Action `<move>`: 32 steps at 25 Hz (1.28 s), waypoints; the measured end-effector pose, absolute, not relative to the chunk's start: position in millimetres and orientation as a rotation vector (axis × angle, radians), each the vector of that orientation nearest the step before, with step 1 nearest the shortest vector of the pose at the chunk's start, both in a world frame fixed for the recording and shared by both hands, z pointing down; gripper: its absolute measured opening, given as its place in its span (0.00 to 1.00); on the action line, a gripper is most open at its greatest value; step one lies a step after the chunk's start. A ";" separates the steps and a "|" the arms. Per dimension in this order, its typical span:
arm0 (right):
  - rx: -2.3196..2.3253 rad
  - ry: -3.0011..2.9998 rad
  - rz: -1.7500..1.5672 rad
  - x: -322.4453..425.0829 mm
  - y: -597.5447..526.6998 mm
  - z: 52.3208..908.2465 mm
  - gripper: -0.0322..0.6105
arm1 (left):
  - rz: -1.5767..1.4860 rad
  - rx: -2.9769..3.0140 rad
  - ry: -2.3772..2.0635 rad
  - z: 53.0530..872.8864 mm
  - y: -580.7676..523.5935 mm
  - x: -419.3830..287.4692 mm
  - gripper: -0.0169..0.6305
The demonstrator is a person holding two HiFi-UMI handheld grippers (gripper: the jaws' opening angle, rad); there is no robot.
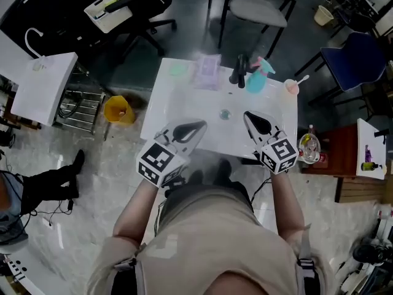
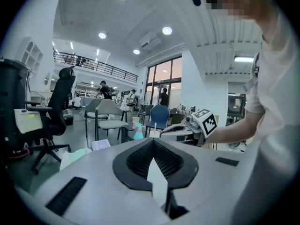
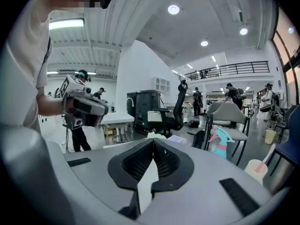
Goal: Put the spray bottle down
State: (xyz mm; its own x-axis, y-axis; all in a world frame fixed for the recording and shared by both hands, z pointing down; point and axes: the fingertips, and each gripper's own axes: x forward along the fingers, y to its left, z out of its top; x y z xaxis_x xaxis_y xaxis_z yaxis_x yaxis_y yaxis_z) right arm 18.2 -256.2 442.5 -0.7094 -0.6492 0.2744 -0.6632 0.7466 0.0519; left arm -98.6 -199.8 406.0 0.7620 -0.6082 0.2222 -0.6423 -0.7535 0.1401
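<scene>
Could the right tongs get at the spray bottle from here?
Probably yes. The spray bottle stands upright at the far edge of the table, ahead of the right tongs, with bare tabletop between. The tongs are shut and would need opening.

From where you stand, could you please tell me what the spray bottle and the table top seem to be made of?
Spray bottle: most likely plastic, going by the solid teal body, the pink trigger head and the smooth moulded shapes.
Table: perhaps laminate or coated board. It is white and fairly glossy, with a soft sheen across the top.
</scene>
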 end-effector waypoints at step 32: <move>1.188 -2.609 0.027 70.7 -170.9 408.3 0.08 | 0.084 2.723 -0.653 408.5 -177.3 -13.8 0.04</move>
